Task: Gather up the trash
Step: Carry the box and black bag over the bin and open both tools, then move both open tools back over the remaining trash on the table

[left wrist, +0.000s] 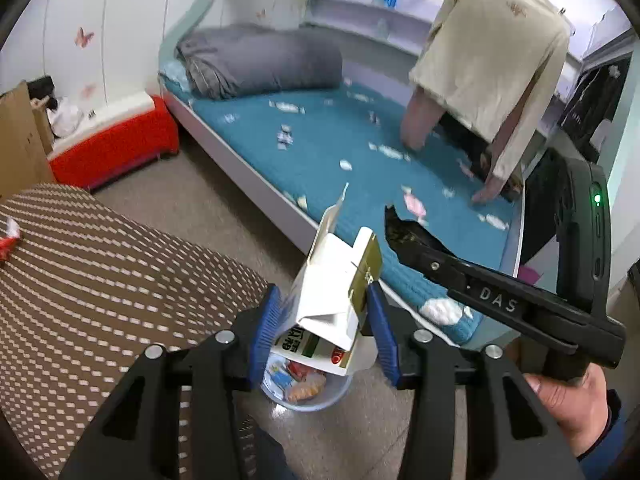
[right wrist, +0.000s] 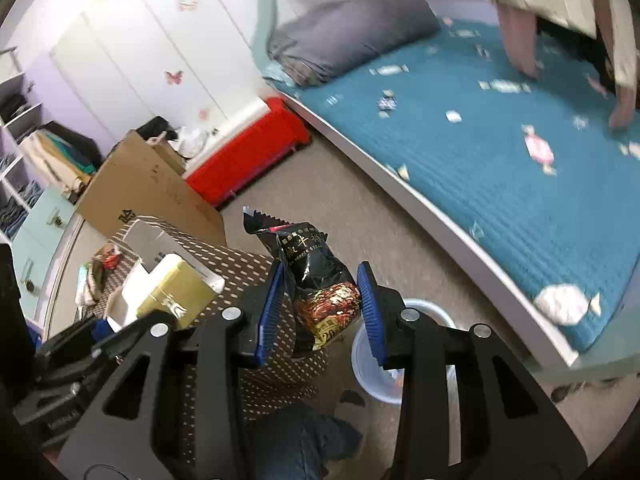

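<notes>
My left gripper (left wrist: 324, 332) is shut on a torn white and olive carton (left wrist: 336, 284), held above a clear plastic bin (left wrist: 308, 392) on the floor that holds several wrappers. The carton also shows in the right wrist view (right wrist: 168, 292). My right gripper (right wrist: 320, 308) is shut on a black snack bag (right wrist: 316, 280), held beside the bin (right wrist: 372, 364). In the left wrist view the right gripper's arm (left wrist: 500, 300) reaches in from the right with the bag's tip (left wrist: 400, 228).
A brown dotted table (left wrist: 100, 280) is at left with a red wrapper (left wrist: 8, 240) on it. A teal bed (left wrist: 360, 152) lies ahead. A red box (left wrist: 116, 148) and a cardboard box (right wrist: 148, 184) stand by the wall. Hanging clothes (left wrist: 492, 60) are at right.
</notes>
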The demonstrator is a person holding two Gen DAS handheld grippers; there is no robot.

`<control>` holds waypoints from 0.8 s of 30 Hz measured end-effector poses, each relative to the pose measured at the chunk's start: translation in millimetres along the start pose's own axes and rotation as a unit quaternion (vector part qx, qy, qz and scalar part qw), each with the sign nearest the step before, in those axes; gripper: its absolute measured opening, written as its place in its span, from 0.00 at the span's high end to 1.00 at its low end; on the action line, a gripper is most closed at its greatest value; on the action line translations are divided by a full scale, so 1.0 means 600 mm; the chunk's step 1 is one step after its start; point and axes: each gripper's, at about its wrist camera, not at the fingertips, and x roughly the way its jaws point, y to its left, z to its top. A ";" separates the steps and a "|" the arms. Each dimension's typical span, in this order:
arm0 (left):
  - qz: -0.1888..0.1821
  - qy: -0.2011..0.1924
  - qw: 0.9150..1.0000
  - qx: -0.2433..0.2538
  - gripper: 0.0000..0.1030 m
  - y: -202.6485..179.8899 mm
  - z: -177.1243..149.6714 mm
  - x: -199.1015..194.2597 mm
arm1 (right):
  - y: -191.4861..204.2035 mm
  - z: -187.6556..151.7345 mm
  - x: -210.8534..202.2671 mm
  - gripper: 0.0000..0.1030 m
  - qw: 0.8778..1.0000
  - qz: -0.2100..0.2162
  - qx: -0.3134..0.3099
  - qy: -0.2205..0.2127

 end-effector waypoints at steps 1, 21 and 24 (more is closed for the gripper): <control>0.002 0.010 1.000 0.003 0.57 -0.004 -0.002 0.015 | -0.004 -0.005 0.006 0.64 1.000 -0.001 0.004 0.005; 0.056 0.074 0.995 0.032 0.13 -0.010 -0.020 0.091 | -0.106 -0.058 0.099 0.06 0.989 -0.029 0.122 0.074; 0.056 0.065 0.996 0.027 0.12 -0.004 -0.019 0.073 | -0.099 -0.057 0.091 0.06 0.991 -0.038 0.110 0.069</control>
